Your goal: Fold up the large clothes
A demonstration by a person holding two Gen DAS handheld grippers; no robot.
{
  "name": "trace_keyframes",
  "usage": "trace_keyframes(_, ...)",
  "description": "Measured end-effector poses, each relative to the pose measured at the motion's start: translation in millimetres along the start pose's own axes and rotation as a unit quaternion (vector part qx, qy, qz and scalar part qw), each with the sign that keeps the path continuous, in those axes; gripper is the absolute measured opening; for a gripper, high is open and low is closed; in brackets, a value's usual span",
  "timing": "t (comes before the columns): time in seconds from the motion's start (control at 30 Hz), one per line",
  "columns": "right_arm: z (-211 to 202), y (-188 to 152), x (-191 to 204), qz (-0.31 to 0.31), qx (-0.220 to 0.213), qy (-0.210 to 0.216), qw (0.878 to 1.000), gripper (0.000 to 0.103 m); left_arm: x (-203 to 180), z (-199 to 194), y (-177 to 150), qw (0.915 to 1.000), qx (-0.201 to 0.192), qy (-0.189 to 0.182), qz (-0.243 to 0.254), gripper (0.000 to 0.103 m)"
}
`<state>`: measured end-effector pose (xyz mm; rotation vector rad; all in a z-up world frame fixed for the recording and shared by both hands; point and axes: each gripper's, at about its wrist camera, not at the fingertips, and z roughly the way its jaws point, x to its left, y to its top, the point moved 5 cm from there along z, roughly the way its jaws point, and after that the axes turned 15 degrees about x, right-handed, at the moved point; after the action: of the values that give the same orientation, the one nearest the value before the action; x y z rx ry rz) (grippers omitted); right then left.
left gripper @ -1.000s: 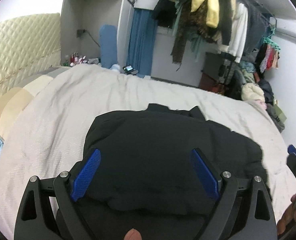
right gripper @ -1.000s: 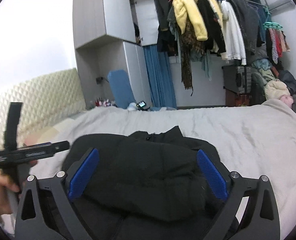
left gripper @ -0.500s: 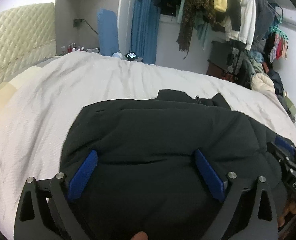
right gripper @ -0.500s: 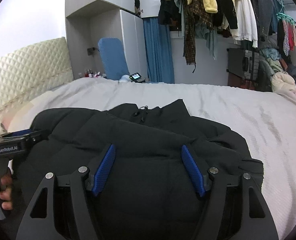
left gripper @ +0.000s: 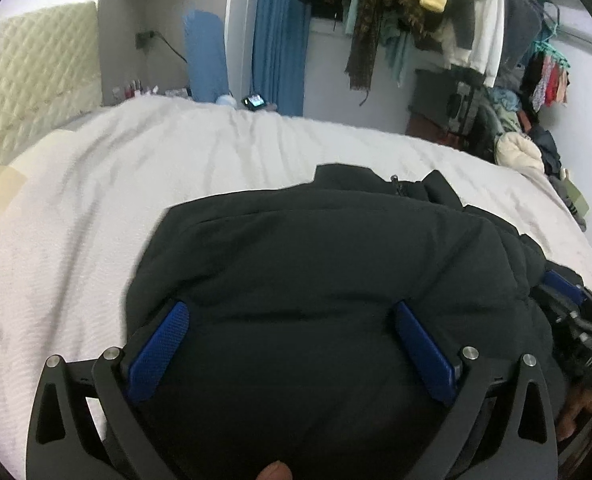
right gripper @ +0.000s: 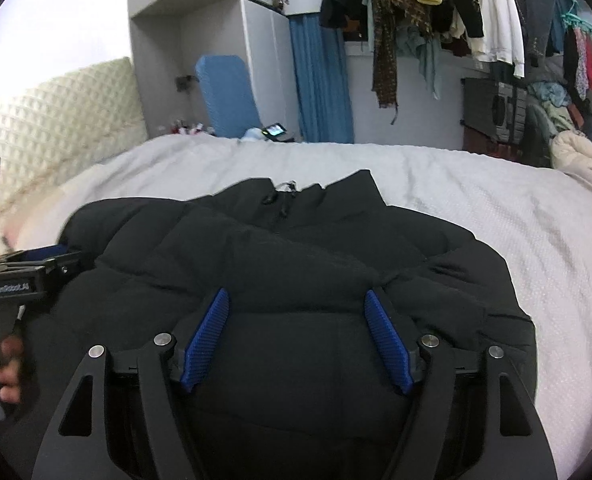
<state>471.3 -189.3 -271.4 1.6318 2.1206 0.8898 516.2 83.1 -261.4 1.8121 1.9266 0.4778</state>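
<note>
- Bedroom clutter frames the scene: a quilted cream headboard [left gripper: 28, 80] at far left, a blue curtain [left gripper: 280, 52] in the middle, and a crowded rail of hanging clothes [right gripper: 435, 4] toward the right, all behind a bed with a pale textured bedspread [left gripper: 96, 208].
- On that bedspread lies a black padded jacket [left gripper: 335, 264], bunched into a rough mound with its collar and zip pull [right gripper: 282, 194] pointing away toward the far side of the bed.
- The left gripper [left gripper: 292, 344] sits low over the jacket's near left portion, jaws wide apart, blue pads [left gripper: 156, 352] flanking a broad swell of fabric without pinching it.
- The right gripper [right gripper: 297, 338] is just beside it over the near right portion, jaws also apart though set narrower, straddling a raised ridge of the quilting; whether the pads press the cloth cannot be told.
- Each tool shows at the edge of the other's view, so the two work close together on the near hem side.
- Handling, as a judgement: the jacket looks soft, bulky and springy, light for its volume, with a smooth shell likely to slide between pads; a thin pinch of outer fabric may slip or lift only one layer.
- Best hold is probably a deep bite on a seam, the hem or a quilted ridge, taking both layers, one gripper at each side so the fold stays even.
</note>
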Motion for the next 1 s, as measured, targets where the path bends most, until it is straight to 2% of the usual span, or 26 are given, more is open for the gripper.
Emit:
trace_keyframes(0.07,-14.8,-7.2,-1.1,-0.005,-0.005,-0.006,1.0,0.069,3.0,-10.3,-9.3,0.9999,-0.009,0.012,0.007,0.103)
trace_keyframes(0.13,-27.7,-13.1,-3.8,-0.011,-0.012,-0.016,1.0,0.069,8.6,-16.1,-19.7,0.9999,-0.011,0.009,0.005,0.103)
trace_keyframes(0.23,-36.9,-18.6,-16.1,0.0,-0.016,-0.02,1.0,0.069,20.6,-12.7,-24.8,0.9999,0.008,0.001,-0.011,0.103)
trace_keyframes(0.27,-34.6,-18.6,-18.8,-0.001,-0.013,-0.024,1.0,0.069,24.8,-10.7,-26.0,0.9997,0.011,-0.01,-0.018,0.103)
trace_keyframes(0.33,-24.5,-20.1,-22.9,-0.005,-0.002,-0.034,0.999,0.069,28.9,-1.8,-25.6,0.9996,0.02,-0.007,-0.016,0.103)
trace_keyframes(0.47,-4.4,-23.4,-28.0,0.004,0.007,-0.029,1.0,0.07,32.0,14.4,-27.6,0.9988,0.026,-0.025,-0.032,0.103)
trace_keyframes(0.67,11.2,-25.4,-27.9,-0.002,0.012,-0.035,0.999,0.074,26.3,25.7,-26.2,0.9989,0.031,-0.021,-0.027,0.103)
trace_keyframes(0.8,-0.8,-26.8,-30.7,0.013,0.013,-0.025,1.0,0.074,26.2,9.3,-26.8,0.9992,0.023,0.001,-0.032,0.102)
trace_keyframes(0.87,-17.7,-21.1,-29.0,0.024,0.005,-0.018,1.0,0.074,22.5,-7.4,-26.3,0.9992,0.017,0.0,-0.035,0.102)
trace_keyframes(1.0,-65.9,-7.9,-17.8,0.035,-0.034,-0.013,0.999,0.074,12.0,-66.6,-26.0,0.9994,-0.014,-0.006,-0.03,0.102)
